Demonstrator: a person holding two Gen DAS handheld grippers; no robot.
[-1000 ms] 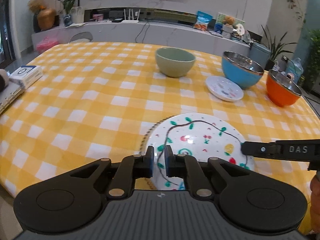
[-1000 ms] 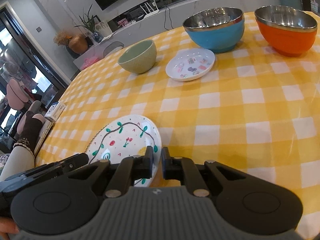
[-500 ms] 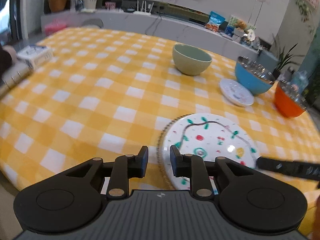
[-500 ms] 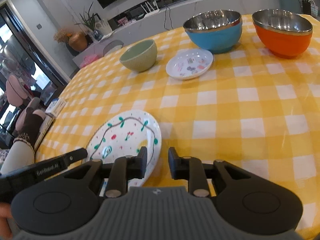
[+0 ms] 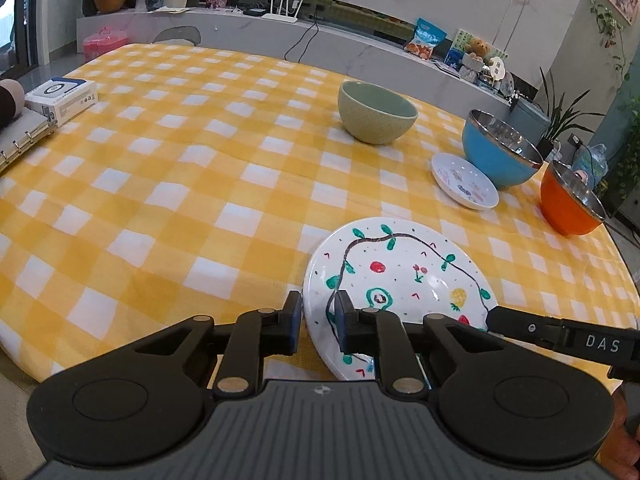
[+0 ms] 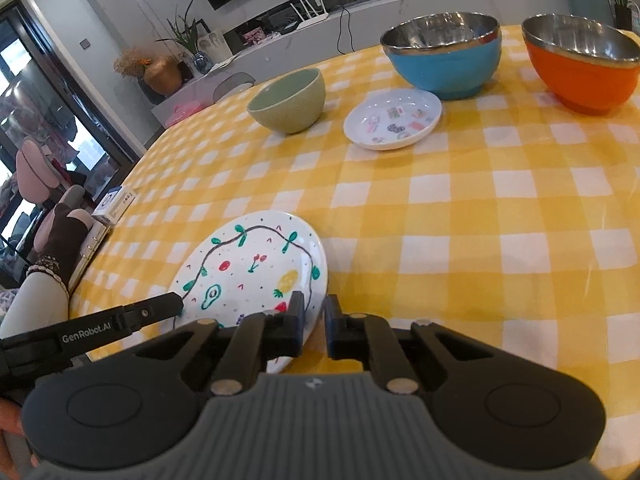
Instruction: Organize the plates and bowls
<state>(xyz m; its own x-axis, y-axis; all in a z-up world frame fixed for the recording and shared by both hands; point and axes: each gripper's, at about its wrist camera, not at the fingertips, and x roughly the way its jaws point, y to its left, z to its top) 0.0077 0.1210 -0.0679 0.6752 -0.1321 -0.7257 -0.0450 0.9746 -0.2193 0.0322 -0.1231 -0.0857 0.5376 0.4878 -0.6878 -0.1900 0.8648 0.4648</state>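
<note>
A large white plate painted with vines and fruit [image 5: 400,276] [image 6: 256,268] lies near the table's front edge. My left gripper [image 5: 317,316] straddles its left rim, jaws a little apart, one finger on each side. My right gripper [image 6: 314,320] straddles its right rim the same way, with a narrow gap. Further back are a green bowl [image 5: 377,112] [image 6: 288,101], a small white plate [image 5: 465,181] [image 6: 394,119], a blue steel bowl [image 5: 501,152] [image 6: 444,53] and an orange steel bowl [image 5: 572,202] [image 6: 585,67].
The table has a yellow checked cloth [image 5: 168,184]. A white box [image 5: 62,98] and a ring binder [image 5: 20,136] lie at the left edge. A counter with clutter and plants stands behind the table.
Both grippers opened from shut and moved onto the large plate's opposite rims. The right gripper's gap has narrowed again since half a second ago.
</note>
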